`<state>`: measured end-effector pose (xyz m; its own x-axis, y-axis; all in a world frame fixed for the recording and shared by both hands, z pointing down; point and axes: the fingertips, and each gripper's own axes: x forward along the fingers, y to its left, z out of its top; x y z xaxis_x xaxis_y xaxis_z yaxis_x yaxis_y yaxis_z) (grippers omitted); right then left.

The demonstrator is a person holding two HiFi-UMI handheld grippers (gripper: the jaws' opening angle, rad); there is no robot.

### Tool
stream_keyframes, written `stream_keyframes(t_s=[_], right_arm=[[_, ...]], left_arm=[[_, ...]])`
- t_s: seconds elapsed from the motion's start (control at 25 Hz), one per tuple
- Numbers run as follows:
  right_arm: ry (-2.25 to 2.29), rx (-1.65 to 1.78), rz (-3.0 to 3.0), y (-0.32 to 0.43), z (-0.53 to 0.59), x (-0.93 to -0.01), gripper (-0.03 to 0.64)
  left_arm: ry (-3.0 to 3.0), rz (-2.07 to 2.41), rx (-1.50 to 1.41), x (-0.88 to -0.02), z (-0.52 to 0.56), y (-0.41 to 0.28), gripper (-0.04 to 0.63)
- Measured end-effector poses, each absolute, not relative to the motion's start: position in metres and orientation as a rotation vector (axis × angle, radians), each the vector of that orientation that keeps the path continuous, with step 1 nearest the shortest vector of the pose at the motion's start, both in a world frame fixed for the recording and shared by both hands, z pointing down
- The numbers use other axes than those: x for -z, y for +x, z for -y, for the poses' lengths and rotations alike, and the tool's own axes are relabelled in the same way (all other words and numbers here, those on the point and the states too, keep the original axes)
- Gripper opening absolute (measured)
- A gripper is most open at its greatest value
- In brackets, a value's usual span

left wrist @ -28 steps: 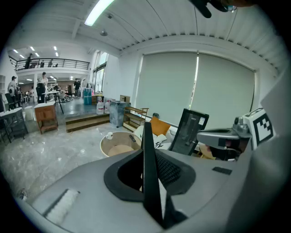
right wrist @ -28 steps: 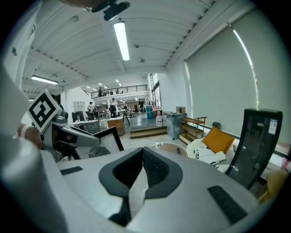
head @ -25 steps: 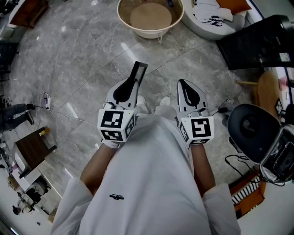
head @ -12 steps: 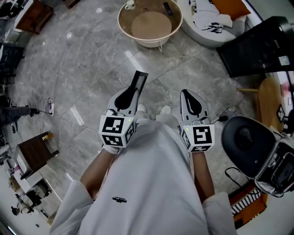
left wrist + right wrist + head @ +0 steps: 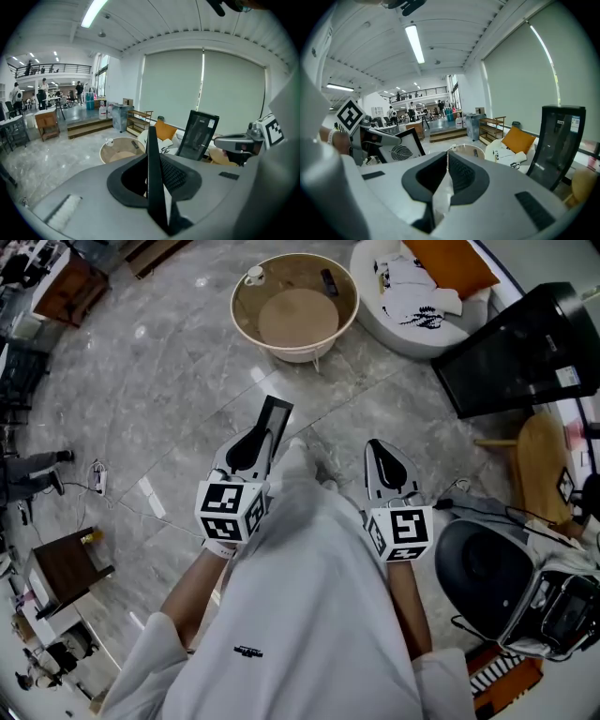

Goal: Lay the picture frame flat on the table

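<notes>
Picture frame [image 5: 274,418] is clamped edge-on in the left gripper [image 5: 258,435] and sticks out past the jaw tips. Right gripper [image 5: 377,448] alongside, jaws together, empty. Not at the round table [image 5: 236,315] yet; it's well ahead of the jaws. I'd lower the frame, tip it flat over the bare middle, then release. Grey marble floor [image 5: 141,381], white sofa [image 5: 412,296] right of the table.

Both forearms reach forward from white sleeves, the left arm [image 5: 190,585] and the right arm [image 5: 406,594] roughly parallel with bent elbows, one on each side of the body. The left claw [image 5: 261,433] points ahead, marker cube upward, its jaws clamped on the thin edge of the black picture frame [image 5: 276,415], which stands upright between them. The right claw [image 5: 377,448] is level with it and well apart, jaws pressed together on nothing
</notes>
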<state>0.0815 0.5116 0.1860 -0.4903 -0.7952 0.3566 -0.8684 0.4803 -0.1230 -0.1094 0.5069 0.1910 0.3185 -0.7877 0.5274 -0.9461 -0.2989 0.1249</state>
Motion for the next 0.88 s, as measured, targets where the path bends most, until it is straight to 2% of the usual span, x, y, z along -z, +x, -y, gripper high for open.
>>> stream_keyframes(t_s=[0.28,0.88], right_arm=[[1.384,-0.415,2.470,0.079,-0.440,-0.198,0.008],[1.416,-0.509,2.384,0.034,-0.188,-0.202,0.008]], left_arm=[[2.166,1.541,-0.496,-0.206,-0.427,-0.112,0.064],[2.163,1.361,-0.548,-0.228,-0.185,-0.129,0.064]])
